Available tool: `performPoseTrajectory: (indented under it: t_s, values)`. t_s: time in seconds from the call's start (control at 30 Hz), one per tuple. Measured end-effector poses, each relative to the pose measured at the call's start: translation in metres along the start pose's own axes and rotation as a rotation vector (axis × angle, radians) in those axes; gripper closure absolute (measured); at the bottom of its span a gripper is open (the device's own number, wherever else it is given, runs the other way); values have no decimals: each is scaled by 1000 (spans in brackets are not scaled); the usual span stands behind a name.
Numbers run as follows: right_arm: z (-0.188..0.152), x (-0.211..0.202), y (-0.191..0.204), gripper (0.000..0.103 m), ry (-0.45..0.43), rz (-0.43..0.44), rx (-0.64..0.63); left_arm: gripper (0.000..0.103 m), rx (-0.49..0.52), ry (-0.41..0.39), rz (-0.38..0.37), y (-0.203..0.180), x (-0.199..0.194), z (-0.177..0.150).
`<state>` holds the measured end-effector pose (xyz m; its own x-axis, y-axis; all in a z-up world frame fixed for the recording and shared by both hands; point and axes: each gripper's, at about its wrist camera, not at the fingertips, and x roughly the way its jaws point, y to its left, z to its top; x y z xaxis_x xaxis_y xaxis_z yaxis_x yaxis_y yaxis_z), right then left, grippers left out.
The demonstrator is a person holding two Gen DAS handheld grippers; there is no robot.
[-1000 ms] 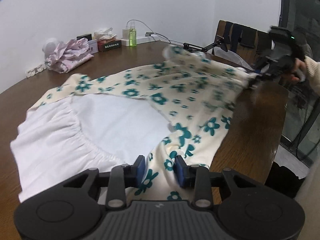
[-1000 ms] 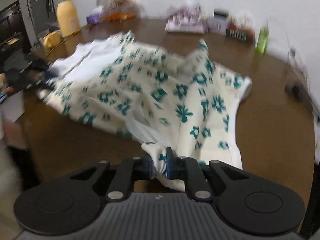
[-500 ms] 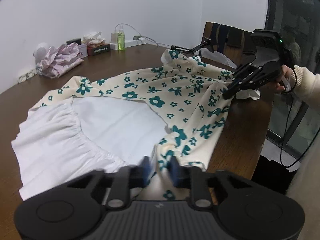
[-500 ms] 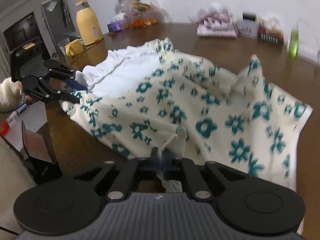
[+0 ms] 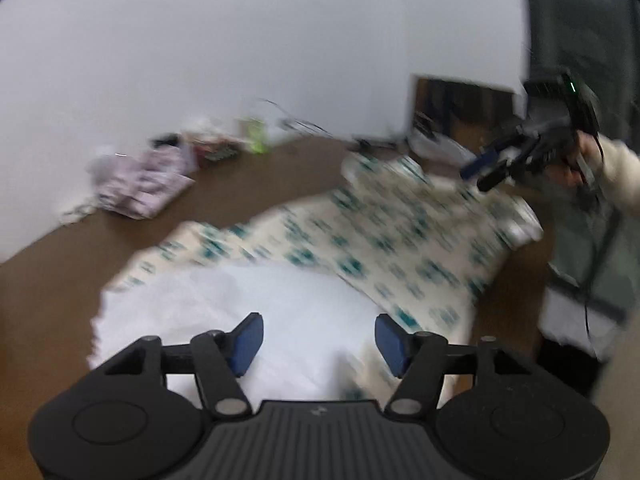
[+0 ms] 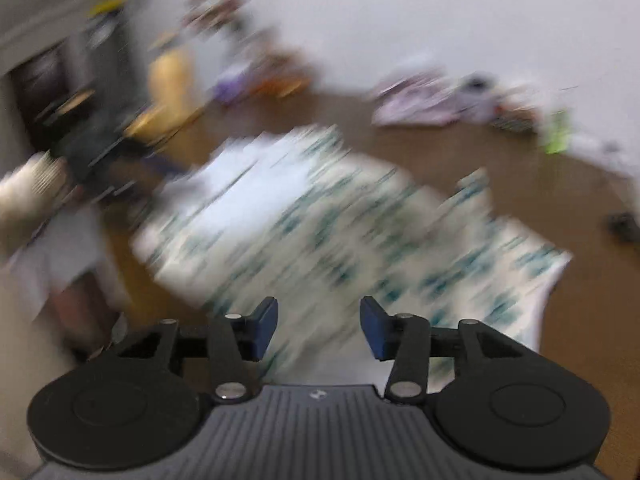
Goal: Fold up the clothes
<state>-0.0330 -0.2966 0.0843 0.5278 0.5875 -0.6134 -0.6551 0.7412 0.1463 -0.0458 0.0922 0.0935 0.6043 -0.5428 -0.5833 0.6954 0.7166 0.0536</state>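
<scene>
My left claw (image 5: 319, 340) hangs over the near edge of a cream dress with a teal flower print (image 5: 404, 232), its blue pads (image 5: 248, 338) spread wide after just opening, nothing pinched between them. The dress lies flat across the brown wooden worktop (image 5: 240, 184), its white lining (image 5: 280, 312) turned up at the end below the left claw. My right claw (image 6: 319, 328) is raised above the opposite end of the dress (image 6: 320, 224), its jaws likewise just parted and empty, the cloth lying loose beneath. Both views are smeared by motion. At the worktop's far side, against the white wall, sit a bundle of pink patterned cloth (image 5: 140, 188) and a small green bottle (image 5: 256, 136).
</scene>
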Motion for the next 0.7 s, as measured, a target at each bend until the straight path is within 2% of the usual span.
performPoseTrajectory:
  t_s: [0.07, 0.13, 0.2, 0.3, 0.37, 0.43, 0.47, 0.53, 0.57, 0.6, 0.63, 0.67, 0.7]
  values:
    - [21, 15, -19, 57, -31, -79, 75, 42, -95, -1, 24, 14, 23, 19]
    - [38, 44, -29, 57, -8, -109, 88, 42, -195, 16, 67, 28, 56, 38]
    - [51, 75, -38, 57, 18, -166, 142, 42, -271, 77, 145, 44, 94, 53]
    - [56, 101, -68, 56, 40, -182, 351, 42, -461, 179, 262, 80, 140, 61]
    - [59, 118, -88, 51, 54, -192, 490, 42, -544, 203, 257, 100, 160, 64]
    - [60, 125, -103, 43, 31, -156, 593, 41, -609, 226, 247, 112, 178, 69]
    - [62, 131, -104, 42, 25, -165, 597, 40, -632, 223, 257, 115, 183, 70]
    - [66, 142, -100, 47, 34, -220, 570, 42, -659, 198, 276, 119, 188, 73]
    - [67, 145, -99, 63, 34, -243, 560, 48, -684, 187, 280, 122, 190, 72]
    - [68, 147, -97, 95, 34, -267, 550, 59, -711, 172, 282, 126, 192, 70]
    - [67, 148, -97, 100, 33, -272, 561, 68, -731, 156, 284, 130, 192, 67]
    - [64, 147, -99, 102, 0, -265, 584, 89, -755, 147, 283, 134, 192, 64]
    - [62, 143, -98, 102, -33, -268, 589, 94, -778, 138, 282, 138, 191, 61]
